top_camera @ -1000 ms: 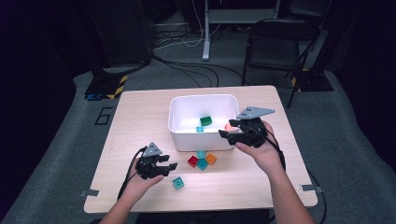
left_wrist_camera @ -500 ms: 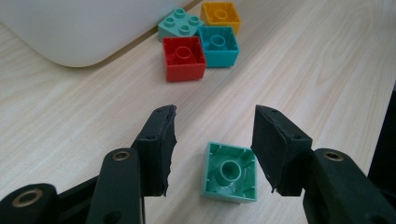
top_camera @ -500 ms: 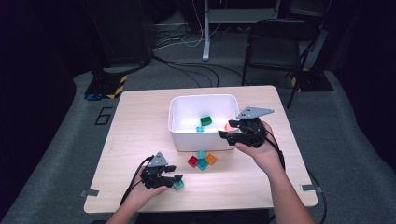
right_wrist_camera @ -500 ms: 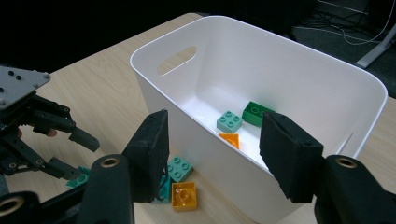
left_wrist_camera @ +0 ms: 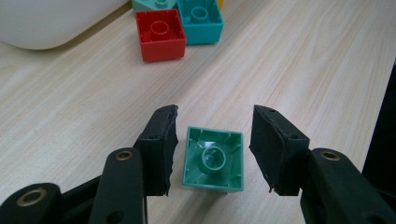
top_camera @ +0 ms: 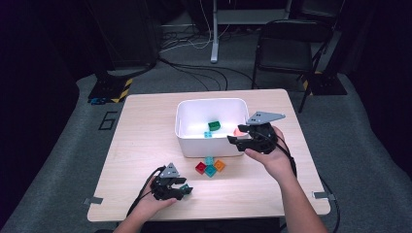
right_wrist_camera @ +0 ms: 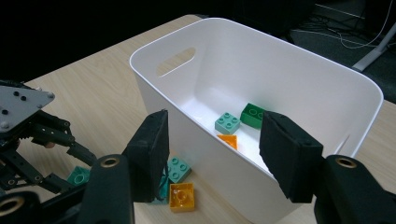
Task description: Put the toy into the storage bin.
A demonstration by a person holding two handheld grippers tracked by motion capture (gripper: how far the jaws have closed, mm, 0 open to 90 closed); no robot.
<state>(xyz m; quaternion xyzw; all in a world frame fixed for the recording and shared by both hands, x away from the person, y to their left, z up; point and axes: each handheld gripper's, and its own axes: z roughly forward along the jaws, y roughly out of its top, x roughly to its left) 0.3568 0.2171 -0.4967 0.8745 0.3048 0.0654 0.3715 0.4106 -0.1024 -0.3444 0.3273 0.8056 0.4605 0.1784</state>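
Closing left claw point(left_wrist_camera: 212, 149) jaws flank green block point(left_wrist_camera: 214, 160), not yet touching.

In my left gripper view the frame's top edge cuts off the pale teal brick point(left_wrist_camera: 159, 3), and the white tub point(left_wrist_camera: 51, 23) runs off the corner.

Overhead light falls on the table point(top_camera: 145, 145); the surrounding room is dark from 9 through 3 o'clock. The white bin point(top_camera: 194, 141) shows mild glare. Both gripper views are sharp, with soft shadows and slight wide-angle stretch at the corners.
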